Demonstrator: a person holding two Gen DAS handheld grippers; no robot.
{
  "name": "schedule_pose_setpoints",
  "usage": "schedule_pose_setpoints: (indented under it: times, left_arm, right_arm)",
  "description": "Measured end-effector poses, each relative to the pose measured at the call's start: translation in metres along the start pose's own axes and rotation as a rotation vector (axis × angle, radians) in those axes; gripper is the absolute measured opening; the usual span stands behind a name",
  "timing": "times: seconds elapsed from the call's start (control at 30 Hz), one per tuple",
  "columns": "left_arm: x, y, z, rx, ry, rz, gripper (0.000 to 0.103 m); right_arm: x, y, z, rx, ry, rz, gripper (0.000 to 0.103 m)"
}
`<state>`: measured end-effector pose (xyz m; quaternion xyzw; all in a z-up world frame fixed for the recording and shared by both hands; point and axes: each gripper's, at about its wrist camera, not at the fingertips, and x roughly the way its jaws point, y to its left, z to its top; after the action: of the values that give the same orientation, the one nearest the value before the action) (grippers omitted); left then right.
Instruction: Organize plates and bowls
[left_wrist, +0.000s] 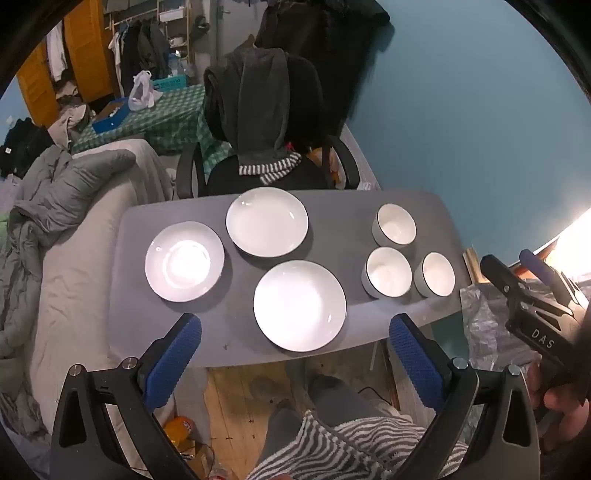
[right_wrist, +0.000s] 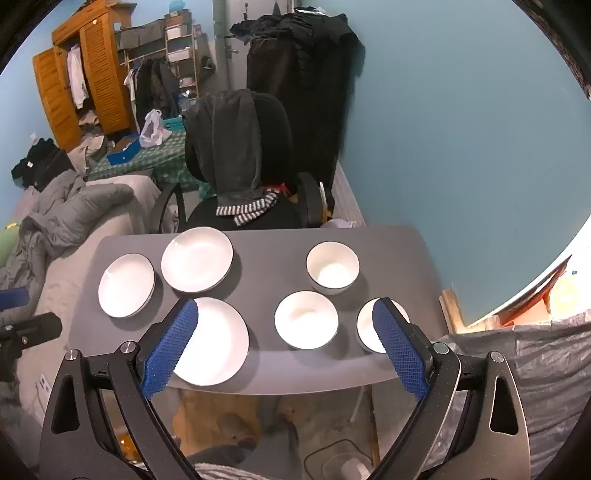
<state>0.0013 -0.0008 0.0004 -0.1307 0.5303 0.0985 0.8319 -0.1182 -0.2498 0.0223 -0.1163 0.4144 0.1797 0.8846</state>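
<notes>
Three white plates lie on the left half of a grey table (left_wrist: 332, 206): a near plate (left_wrist: 300, 305), a far plate (left_wrist: 267, 221) and a left plate (left_wrist: 184, 261). Three white bowls stand on the right half: a far bowl (left_wrist: 395, 224), a middle bowl (left_wrist: 388, 272) and a right bowl (left_wrist: 436, 274). My left gripper (left_wrist: 295, 354) is open and empty, above the table's near edge by the near plate. My right gripper (right_wrist: 286, 336) is open and empty, above the near edge; its right finger covers part of the right bowl (right_wrist: 365, 328). The middle bowl (right_wrist: 306, 319) sits between its fingers.
A black office chair (left_wrist: 266, 122) draped with a grey hoodie stands behind the table. A bed with grey bedding (left_wrist: 74, 206) lies along the left. The blue wall (left_wrist: 461, 110) is to the right. My legs and the wooden floor (left_wrist: 236, 398) are below the table.
</notes>
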Motion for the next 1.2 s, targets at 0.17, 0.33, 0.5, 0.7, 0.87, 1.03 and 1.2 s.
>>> schedule_pose_setpoints:
  times: [0.17,0.33,0.5,0.7,0.87,1.03,1.2]
  left_arm:
    - [0.0,-0.01,0.006,-0.011,-0.007,0.012,0.103]
    - [-0.003,0.005,0.001,-0.034,-0.033,-0.013,0.103]
    - [0.002,0.007,-0.001,-0.049,-0.025,-0.002,0.103]
    - [0.0,0.015,-0.001,-0.055,-0.015,-0.011,0.103]
    - [0.006,0.015,-0.001,-0.055,0.005,-0.006,0.103]
    - [0.006,0.016,-0.004,-0.057,0.004,-0.007,0.103]
    - [0.006,0.016,-0.003,-0.06,0.004,-0.014,0.103]
  right_arm:
    - [-0.001,0.0,0.004,-0.008,-0.004,0.002,0.094]
    - [-0.004,0.002,0.005,-0.005,0.001,-0.002,0.094]
    - [-0.001,-0.005,0.007,0.001,0.007,0.005,0.094]
    - [0.003,-0.011,0.008,0.013,0.016,0.009,0.094]
    - [0.002,-0.009,0.007,0.011,0.017,0.012,0.094]
    - [0.005,-0.007,0.008,0.002,0.022,0.012,0.094]
    - [0.005,-0.006,0.008,0.0,0.022,0.011,0.094]
